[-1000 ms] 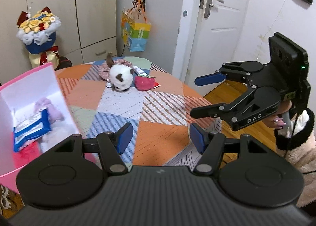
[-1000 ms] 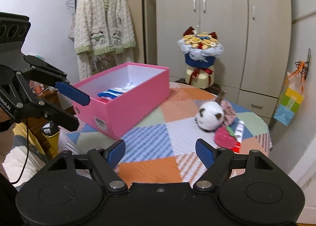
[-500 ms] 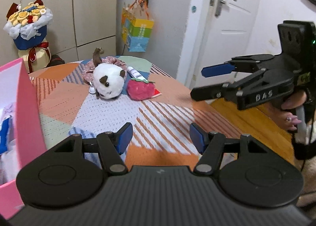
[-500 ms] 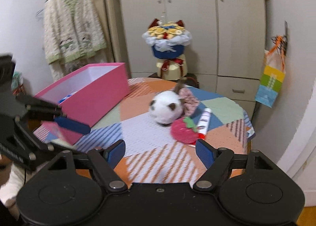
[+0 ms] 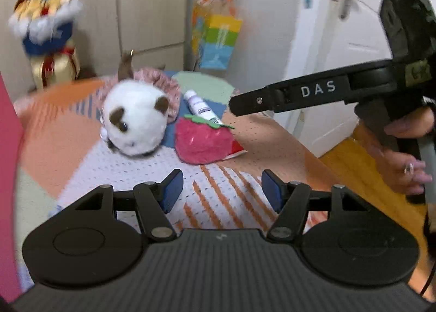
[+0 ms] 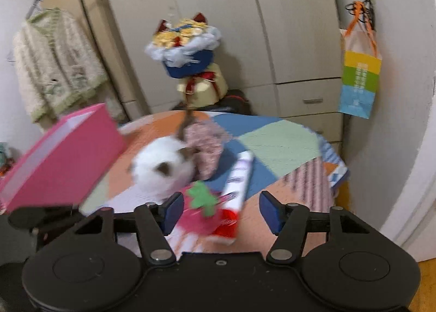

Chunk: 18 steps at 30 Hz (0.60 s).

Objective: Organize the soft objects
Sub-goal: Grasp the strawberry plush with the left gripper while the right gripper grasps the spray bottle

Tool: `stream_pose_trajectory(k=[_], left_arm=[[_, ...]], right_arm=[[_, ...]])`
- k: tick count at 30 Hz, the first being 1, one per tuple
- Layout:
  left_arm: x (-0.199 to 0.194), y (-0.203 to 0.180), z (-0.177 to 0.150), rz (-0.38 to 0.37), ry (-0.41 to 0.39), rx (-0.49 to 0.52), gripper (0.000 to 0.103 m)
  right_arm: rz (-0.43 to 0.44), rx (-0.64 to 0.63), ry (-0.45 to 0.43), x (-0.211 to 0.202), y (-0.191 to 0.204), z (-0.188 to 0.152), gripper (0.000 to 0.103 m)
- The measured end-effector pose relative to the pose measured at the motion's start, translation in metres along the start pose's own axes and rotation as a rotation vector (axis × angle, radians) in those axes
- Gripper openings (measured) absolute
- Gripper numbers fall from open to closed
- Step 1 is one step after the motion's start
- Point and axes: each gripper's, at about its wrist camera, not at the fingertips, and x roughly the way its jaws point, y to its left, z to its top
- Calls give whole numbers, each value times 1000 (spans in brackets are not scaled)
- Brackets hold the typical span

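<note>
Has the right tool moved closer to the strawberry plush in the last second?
Yes. The right tool has moved forward toward the strawberry plush, which now sits between its open fingers; the pink box has slid left.

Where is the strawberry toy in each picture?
Left wrist: the strawberry lies mid-frame on the table, right of the white plush.
Right wrist: the strawberry sits low in the middle, between the open jaws.
Shared landmark: the white tube just behind it.

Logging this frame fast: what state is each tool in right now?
Left tool: open, holding nothing, above the tablecloth.
Right tool: open, holding nothing, hovering over the strawberry plush.
</note>
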Motion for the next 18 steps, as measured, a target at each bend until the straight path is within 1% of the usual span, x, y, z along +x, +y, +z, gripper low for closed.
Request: stream_pose_trajectory(k=[2, 4, 6, 9, 12, 15, 16, 18], left_arm=[[10, -2, 0, 38, -26, 2, 63], [19, -4, 1, 87, -41, 36, 63], [27, -2, 3, 117, -41, 16, 63], [35, 1, 5, 119, -31, -19, 63], [39, -1, 7, 118, -16, 6, 63], [41, -5, 9, 153, -43, 38, 63], [42, -6, 9, 159, -50, 42, 63], [45, -8, 12, 139, -45, 32, 63]], right_arm=[[-47, -16, 9, 14, -3, 6, 66], [-35, 4, 16, 26, -10, 11, 64], [-17, 24, 30, 39, -17, 17, 61], [4, 39, 39, 54, -21, 19, 58], [20, 65, 61, 66, -23, 18, 55], [34, 74, 84, 75, -22, 16, 49], [37, 74, 90, 77, -22, 16, 45], [36, 62, 99, 81, -20, 15, 42]])
